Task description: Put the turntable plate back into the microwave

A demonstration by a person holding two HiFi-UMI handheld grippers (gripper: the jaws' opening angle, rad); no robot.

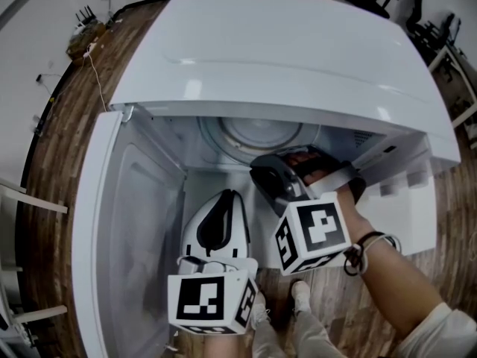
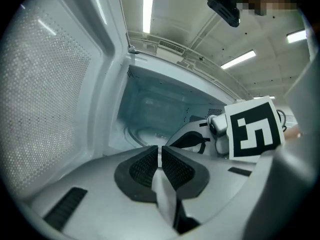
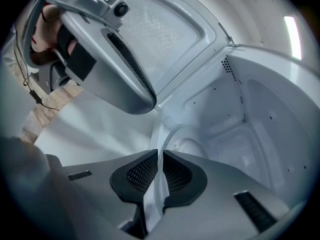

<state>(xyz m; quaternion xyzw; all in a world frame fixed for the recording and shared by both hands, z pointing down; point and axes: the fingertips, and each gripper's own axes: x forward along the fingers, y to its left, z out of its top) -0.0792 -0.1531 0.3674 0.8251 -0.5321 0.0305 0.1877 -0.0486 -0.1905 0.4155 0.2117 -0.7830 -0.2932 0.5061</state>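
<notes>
The clear glass turntable plate (image 1: 257, 134) lies flat on the floor of the open white microwave (image 1: 298, 51). My right gripper (image 1: 262, 171) reaches into the cavity, jaws shut, tips at the plate's near rim (image 3: 172, 134); I cannot tell if they touch it. In the right gripper view the pads (image 3: 142, 171) nearly meet with nothing between them. My left gripper (image 1: 231, 196) hangs at the cavity's mouth, just left of the right one, also shut and empty (image 2: 161, 149). The left gripper view shows the plate (image 2: 145, 134) deep inside and the right gripper (image 2: 192, 140) beside it.
The microwave door (image 1: 127, 237) stands swung open to the left, its mesh window (image 2: 45, 94) close beside my left gripper. The control panel (image 1: 406, 200) is on the right. Below are a wood floor (image 1: 59, 162) and the person's shoes (image 1: 298, 297).
</notes>
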